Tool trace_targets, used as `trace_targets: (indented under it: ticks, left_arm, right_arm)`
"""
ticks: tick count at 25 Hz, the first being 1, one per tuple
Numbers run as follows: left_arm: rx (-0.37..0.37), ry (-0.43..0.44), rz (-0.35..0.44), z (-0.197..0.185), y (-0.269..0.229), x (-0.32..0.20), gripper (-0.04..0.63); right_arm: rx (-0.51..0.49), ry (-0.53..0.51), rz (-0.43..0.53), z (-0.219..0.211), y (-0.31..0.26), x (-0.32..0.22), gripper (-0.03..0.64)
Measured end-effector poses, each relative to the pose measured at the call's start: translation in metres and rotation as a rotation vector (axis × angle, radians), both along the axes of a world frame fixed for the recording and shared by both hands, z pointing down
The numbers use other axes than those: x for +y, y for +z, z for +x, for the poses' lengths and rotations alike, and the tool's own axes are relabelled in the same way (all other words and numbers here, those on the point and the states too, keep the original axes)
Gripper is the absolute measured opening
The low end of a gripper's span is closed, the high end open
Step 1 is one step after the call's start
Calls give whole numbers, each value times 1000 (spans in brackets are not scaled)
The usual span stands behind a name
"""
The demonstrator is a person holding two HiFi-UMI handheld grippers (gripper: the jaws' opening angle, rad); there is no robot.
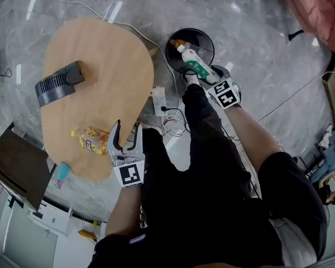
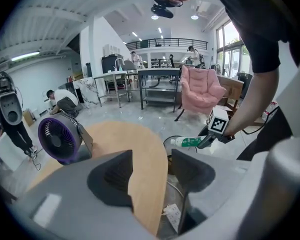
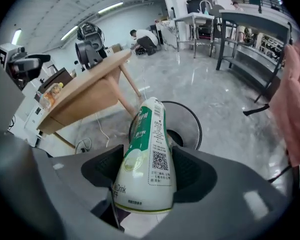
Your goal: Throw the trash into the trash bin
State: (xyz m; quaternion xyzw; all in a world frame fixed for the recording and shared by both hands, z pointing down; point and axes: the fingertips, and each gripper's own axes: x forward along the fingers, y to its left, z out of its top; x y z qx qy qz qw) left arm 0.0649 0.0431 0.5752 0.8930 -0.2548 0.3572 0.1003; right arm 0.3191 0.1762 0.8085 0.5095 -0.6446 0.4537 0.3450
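A white and green drink bottle (image 1: 194,65) (image 3: 147,151) sits between the pads of my right gripper (image 1: 207,75) (image 3: 149,173), which is shut on it. The bottle's capped end points down over the round black trash bin (image 1: 204,41) (image 3: 190,121) on the floor. An orange item (image 1: 176,42) lies inside the bin. My left gripper (image 1: 127,128) (image 2: 151,174) is open and empty over the right edge of the oval wooden table (image 1: 111,60) (image 2: 140,144). A yellow wrapper (image 1: 89,140) lies on the table just left of it. A teal item (image 1: 62,172) rests at the table's near edge.
A dark desk fan (image 1: 58,82) (image 2: 60,139) stands on the table's left side. A power strip (image 1: 159,99) and cables lie on the floor between table and bin. The person's dark-clad legs (image 1: 206,144) fill the middle. A pink armchair (image 2: 202,91) stands beyond.
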Motion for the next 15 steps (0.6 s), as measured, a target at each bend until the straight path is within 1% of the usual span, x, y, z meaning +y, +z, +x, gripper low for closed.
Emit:
trace_targets:
  ticks: [2,5,7,12,15]
  left_arm:
    - [-14,-6,-7,-2,2,1,250]
    - [-32,-31,-15,-9,5,-2,250]
    - [-37,-47,-16,-14,8,-4,250]
    - [-44,-90,-28,-31,12,-4,250]
    - [-39,-108,-37,-37,13,-4,250]
  right_arm:
    - [-1,-12,-55,2,18,-1,334]
    - [6,-54,-97,0,38,-12,333]
    - [5,-77,-140,-3,53,-17,334]
    - [-16,-127,-342,-14,91,-14,334]
    - [-8,-138,-419,-14,104,-17,334]
